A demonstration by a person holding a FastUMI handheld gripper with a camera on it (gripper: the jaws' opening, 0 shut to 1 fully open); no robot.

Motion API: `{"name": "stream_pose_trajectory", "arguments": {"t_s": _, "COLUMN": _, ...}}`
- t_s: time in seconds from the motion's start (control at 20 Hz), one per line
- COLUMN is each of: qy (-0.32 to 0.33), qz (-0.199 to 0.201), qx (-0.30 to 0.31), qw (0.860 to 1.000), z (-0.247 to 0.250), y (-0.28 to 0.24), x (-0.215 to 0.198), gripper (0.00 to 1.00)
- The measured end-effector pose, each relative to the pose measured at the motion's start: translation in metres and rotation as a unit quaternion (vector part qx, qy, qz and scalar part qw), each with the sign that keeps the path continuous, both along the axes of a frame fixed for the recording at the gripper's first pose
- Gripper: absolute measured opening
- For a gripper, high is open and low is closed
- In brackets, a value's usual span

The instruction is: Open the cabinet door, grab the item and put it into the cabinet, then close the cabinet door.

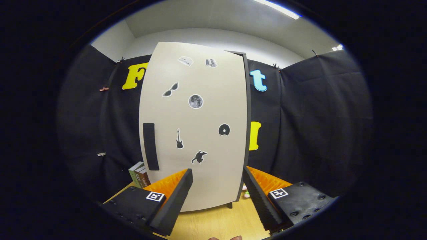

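Gripper view: the gripper (217,196) points level at a closed cabinet door (195,126), its two fingers (176,196) spread wide apart and holding nothing. The pale door stands just beyond the fingers at twelve o'clock, dotted with small stickers, with a dark handle (150,146) near its ten o'clock edge. The cabinet sits on a light wooden bench (213,223). Some books (140,174) stand at ten o'clock beside the cabinet. Black cloth walls surround the booth.
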State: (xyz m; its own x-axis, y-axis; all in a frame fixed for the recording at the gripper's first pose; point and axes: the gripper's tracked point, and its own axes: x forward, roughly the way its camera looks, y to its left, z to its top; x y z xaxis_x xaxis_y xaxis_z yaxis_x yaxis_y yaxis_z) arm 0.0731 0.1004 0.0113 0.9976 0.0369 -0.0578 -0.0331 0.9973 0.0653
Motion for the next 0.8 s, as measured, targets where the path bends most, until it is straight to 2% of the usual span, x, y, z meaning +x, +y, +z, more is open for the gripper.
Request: {"name": "stream_pose_trajectory", "arguments": {"t_s": 0.8, "qy": 0.001, "qz": 0.0, "qx": 0.005, "qw": 1.0, "z": -0.0008, "y": -0.0044, "x": 0.0004, "gripper": 0.99}}
